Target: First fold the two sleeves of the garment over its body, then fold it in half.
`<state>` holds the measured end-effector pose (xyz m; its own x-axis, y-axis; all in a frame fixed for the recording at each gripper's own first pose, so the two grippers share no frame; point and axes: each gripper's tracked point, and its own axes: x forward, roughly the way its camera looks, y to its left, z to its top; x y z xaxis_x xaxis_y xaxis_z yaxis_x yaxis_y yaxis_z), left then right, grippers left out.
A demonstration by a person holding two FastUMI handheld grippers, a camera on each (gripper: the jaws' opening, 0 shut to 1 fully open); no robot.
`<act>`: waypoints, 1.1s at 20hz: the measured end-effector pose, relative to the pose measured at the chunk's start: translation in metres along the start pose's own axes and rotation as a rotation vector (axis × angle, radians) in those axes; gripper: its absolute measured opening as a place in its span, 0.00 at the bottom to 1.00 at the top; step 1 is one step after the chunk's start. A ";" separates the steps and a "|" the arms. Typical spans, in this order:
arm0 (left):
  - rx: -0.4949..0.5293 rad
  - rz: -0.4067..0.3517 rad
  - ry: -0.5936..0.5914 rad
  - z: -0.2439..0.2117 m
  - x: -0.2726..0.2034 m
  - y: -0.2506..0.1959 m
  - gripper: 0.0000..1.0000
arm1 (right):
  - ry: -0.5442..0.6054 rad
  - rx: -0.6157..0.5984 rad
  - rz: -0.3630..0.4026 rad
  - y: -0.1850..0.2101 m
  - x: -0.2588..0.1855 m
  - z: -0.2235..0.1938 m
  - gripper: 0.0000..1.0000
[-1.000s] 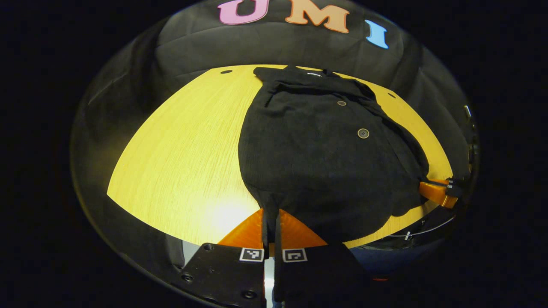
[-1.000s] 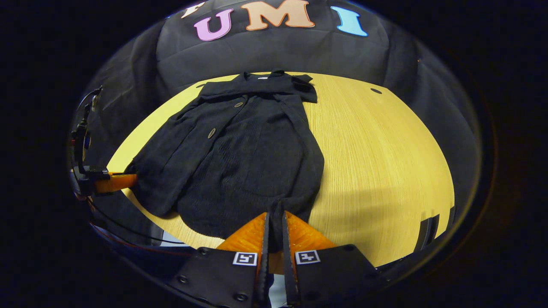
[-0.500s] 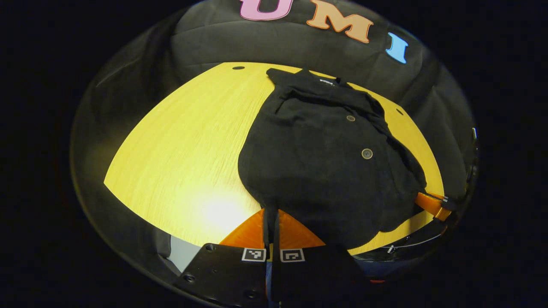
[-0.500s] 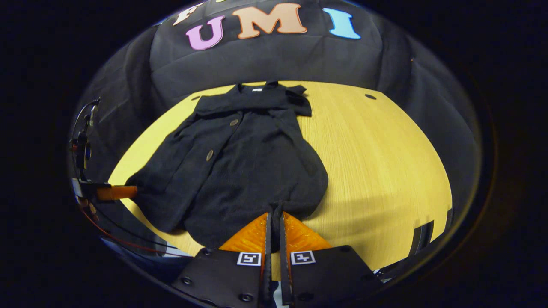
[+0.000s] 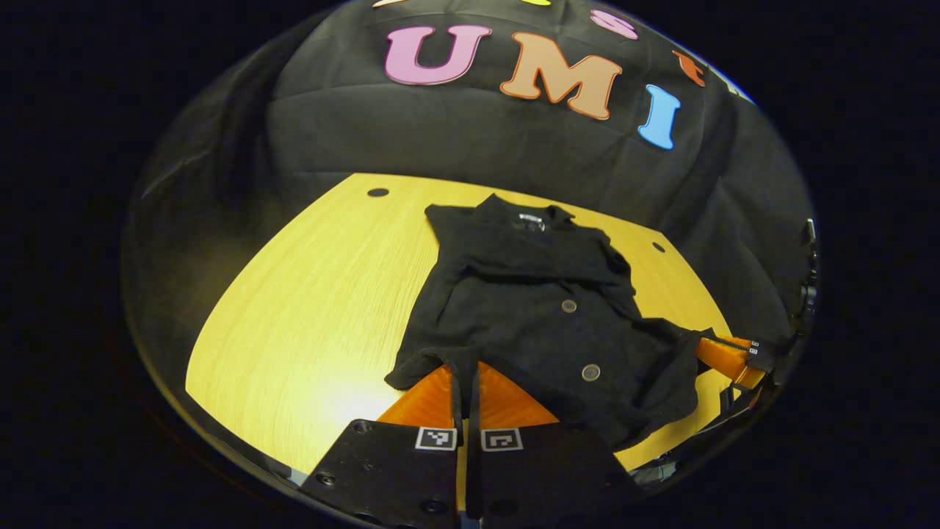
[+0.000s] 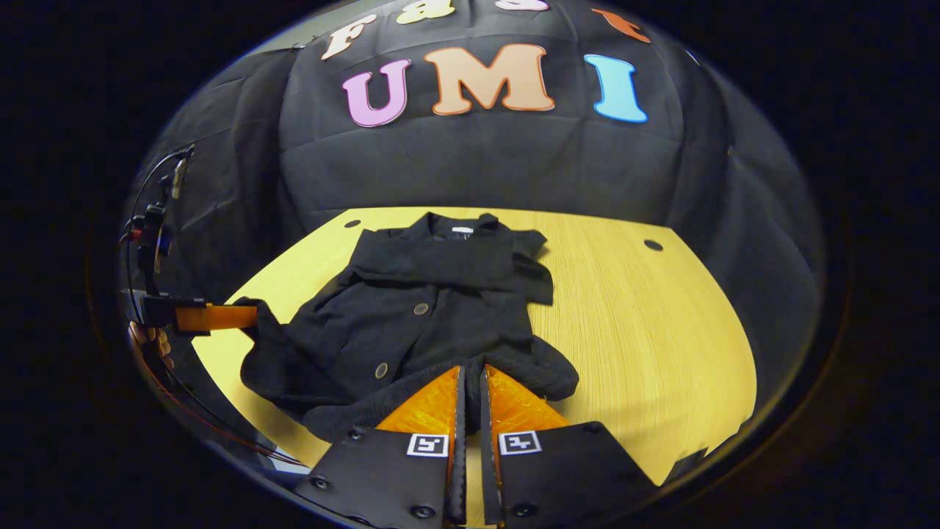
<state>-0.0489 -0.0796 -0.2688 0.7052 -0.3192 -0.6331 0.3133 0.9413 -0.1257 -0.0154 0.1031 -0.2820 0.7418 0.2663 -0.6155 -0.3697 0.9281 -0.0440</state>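
Black knitted buttoned garment (image 5: pixel 536 308) lies on yellow wood-grain table (image 5: pixel 308 294), collar at 12 o'clock, sleeves folded across chest. Left gripper (image 5: pixel 465 382) pinched tight on hem corner at 6 o'clock; right gripper (image 6: pixel 470 389) likewise clamped on other hem corner, hem raised off table. Step: half-fold toward collar.

Risks:
- Uneven travel of two grippers, skewed fold.
- Thin pinch, knit slips out; depth of bite hard to judge.
- Dragging shifts folded sleeves (image 6: pixel 455 268) open.
- Middle of hem sags, bunches under fold.
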 end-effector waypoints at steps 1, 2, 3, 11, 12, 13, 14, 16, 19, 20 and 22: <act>0.023 -0.003 -0.024 0.013 0.006 -0.001 0.00 | -0.014 -0.009 -0.001 -0.001 0.001 0.010 0.11; 0.047 -0.009 -0.051 0.027 0.010 -0.004 0.00 | -0.034 -0.019 -0.007 -0.003 0.003 0.023 0.11; 0.065 -0.014 -0.073 0.039 0.013 -0.008 0.00 | -0.052 -0.023 -0.012 -0.005 0.004 0.036 0.11; 0.020 -0.057 -0.156 0.120 0.044 -0.017 0.00 | -0.146 -0.063 -0.054 -0.023 0.021 0.113 0.11; 0.022 -0.054 -0.168 0.129 0.046 -0.015 0.00 | -0.158 -0.065 -0.057 -0.024 0.022 0.122 0.11; 0.018 -0.054 -0.176 0.137 0.049 -0.015 0.00 | -0.167 -0.063 -0.058 -0.026 0.025 0.131 0.11; 0.011 -0.055 -0.185 0.145 0.051 -0.015 0.00 | -0.177 -0.061 -0.055 -0.027 0.029 0.140 0.11; 0.004 -0.052 -0.203 0.161 0.056 -0.012 0.00 | -0.200 -0.078 -0.065 -0.033 0.035 0.160 0.11; 0.004 -0.026 -0.221 0.181 0.069 -0.003 0.00 | -0.216 -0.091 -0.073 -0.040 0.049 0.186 0.11; 0.002 -0.018 -0.227 0.188 0.074 0.000 0.00 | -0.221 -0.091 -0.073 -0.042 0.055 0.195 0.11; 0.002 -0.008 -0.230 0.200 0.087 0.005 0.00 | -0.232 -0.090 -0.072 -0.048 0.067 0.211 0.11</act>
<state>0.1413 -0.1251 -0.1718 0.8291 -0.3431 -0.4415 0.3202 0.9386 -0.1283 0.1701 0.1318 -0.1553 0.8727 0.2625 -0.4116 -0.3517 0.9228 -0.1572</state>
